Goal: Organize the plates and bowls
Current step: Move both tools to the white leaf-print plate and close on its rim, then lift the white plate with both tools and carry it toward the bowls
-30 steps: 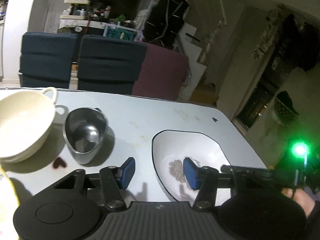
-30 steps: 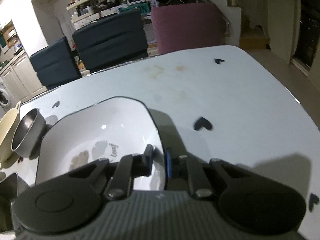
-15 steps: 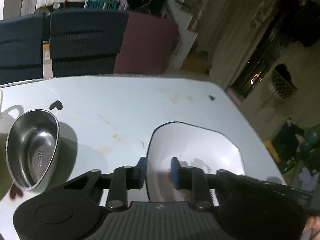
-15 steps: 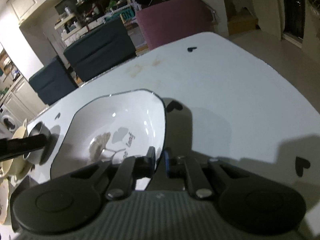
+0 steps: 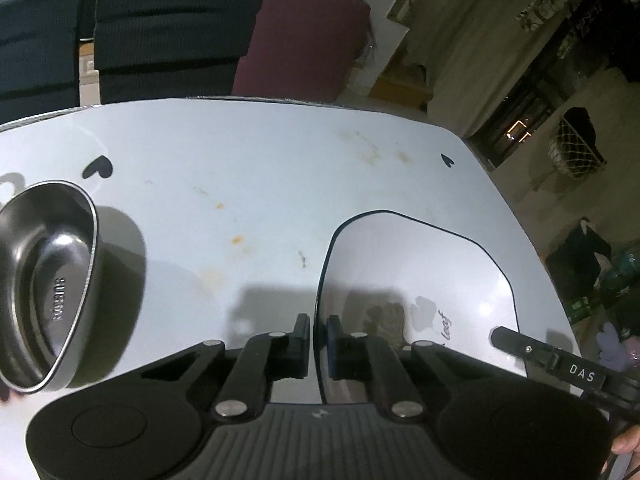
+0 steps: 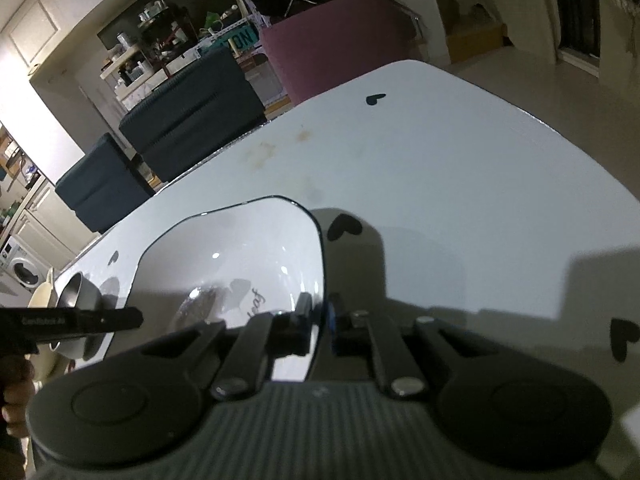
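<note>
A white plate [image 5: 420, 272] with a dark rim line and a leaf print lies on the pale table [image 5: 240, 168]. My left gripper [image 5: 318, 340] has that plate's left rim between its pads, and its jaws are closing tight on it. In the right wrist view my right gripper [image 6: 320, 316] pinches the plate [image 6: 232, 256] at its right rim, with its jaws closing too. A steel bowl [image 5: 44, 288] stands to the left of the plate. A cream bowl [image 6: 42, 300] shows just behind the steel bowl [image 6: 80, 296].
Small black heart marks [image 6: 344, 228] dot the table, whose right edge [image 6: 580, 148] is near. Dark chairs [image 5: 168, 28] and a maroon chair [image 5: 304, 36] stand behind the far edge. A hand [image 6: 16, 384] holds the left tool.
My left gripper has swung right from beside the steel bowl to the plate's left rim and closed on it. The right gripper rolled slightly and tightened on the right rim.
</note>
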Demonstrator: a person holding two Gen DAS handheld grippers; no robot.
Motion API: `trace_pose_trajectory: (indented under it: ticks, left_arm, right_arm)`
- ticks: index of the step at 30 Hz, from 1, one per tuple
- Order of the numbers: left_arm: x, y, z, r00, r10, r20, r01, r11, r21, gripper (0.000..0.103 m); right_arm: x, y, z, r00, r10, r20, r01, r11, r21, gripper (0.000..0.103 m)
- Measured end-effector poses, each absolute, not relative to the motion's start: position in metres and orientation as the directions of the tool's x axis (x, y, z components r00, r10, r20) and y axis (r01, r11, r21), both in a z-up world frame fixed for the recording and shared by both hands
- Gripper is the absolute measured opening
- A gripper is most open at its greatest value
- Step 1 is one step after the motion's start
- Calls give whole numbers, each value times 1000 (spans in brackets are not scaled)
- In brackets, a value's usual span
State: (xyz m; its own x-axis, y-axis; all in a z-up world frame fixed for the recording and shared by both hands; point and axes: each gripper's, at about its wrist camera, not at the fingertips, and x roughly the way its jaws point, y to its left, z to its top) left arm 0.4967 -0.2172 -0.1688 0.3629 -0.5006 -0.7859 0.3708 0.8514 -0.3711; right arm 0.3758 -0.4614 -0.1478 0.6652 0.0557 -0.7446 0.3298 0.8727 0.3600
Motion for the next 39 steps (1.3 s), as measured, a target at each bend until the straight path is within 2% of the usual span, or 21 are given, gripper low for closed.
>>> trace_pose_trajectory:
  ticks: [5,8,14,30,39]
  left_arm:
    - [498,-217,-174,346,-520,-781,336,846,-415,8]
    - [489,-223,-171,375,-492,-785,384,854,-352,9]
    - [472,-217,-160,396,-498,-772,392,851,-348,8]
    - [379,-154,-53,556,-500,-665,367,865,-343,8]
    - [311,-98,-19,624,-470,-624,322,882,-343,7]
  right_arm:
    - [364,-468,-151,664,77,-744,348,849,398,10]
    - [365,-462,-148,656,47,-754,351,864,360,10]
    - [357,-457,-141,638,29,-769,338,887,314,11]
    - [297,-420,-49,720,76,-690,221,917,332,10]
    - [260,-383,-15,747,127,-652,144,927,346,10]
